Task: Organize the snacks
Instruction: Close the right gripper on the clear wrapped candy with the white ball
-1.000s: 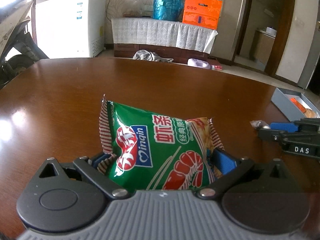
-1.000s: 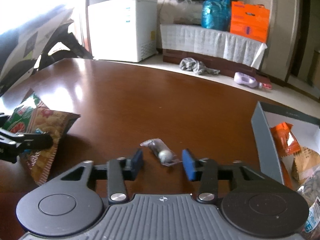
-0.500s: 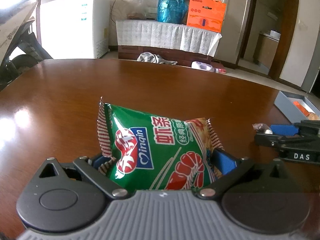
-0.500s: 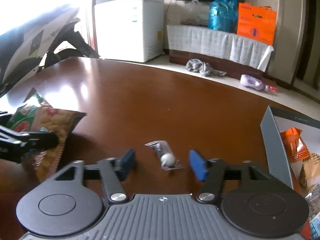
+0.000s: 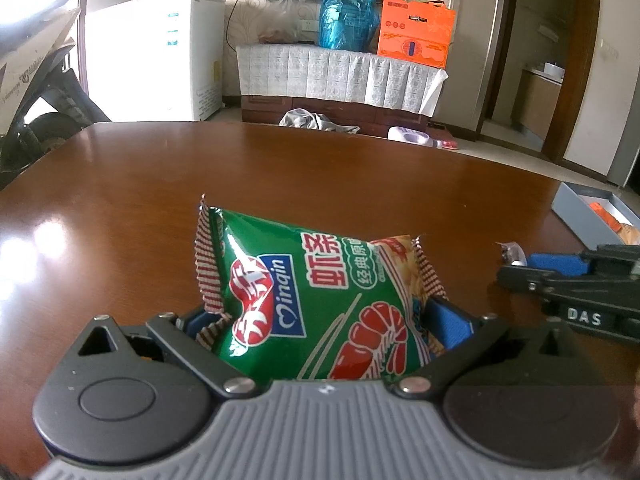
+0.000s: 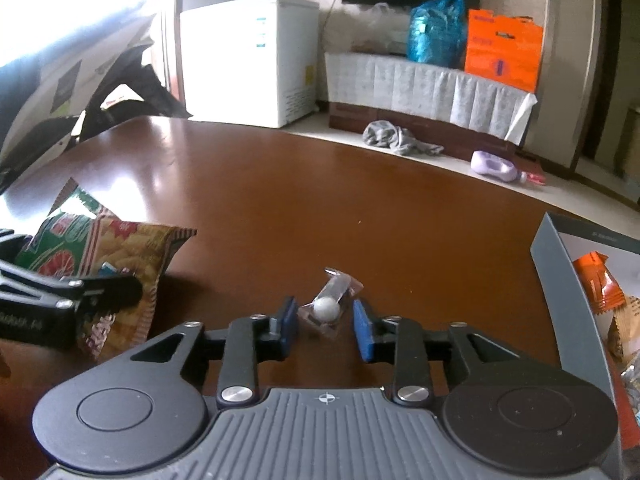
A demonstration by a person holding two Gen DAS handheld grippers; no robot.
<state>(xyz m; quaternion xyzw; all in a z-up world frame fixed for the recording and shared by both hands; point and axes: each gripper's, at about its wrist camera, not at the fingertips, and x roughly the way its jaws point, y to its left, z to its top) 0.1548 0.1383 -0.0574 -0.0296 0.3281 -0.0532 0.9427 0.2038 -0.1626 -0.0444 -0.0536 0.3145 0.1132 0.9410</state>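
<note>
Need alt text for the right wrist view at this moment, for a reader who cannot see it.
The right gripper, jaws open, straddles a small clear-wrapped candy lying on a brown wooden table. At left, the left gripper is shut on a green shrimp-chip bag; at right stands a grey box holding orange snack packets.

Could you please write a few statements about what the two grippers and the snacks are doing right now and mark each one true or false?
1. The left gripper is shut on the green shrimp-chip bag. True.
2. The right gripper is clamped on the small clear candy packet. False: its jaws stand open with the packet between them on the table.
3. The grey box holds an orange packet. True.
4. The grey box sits to the left of the left gripper. False: it is beyond the right gripper, on the right.
</note>
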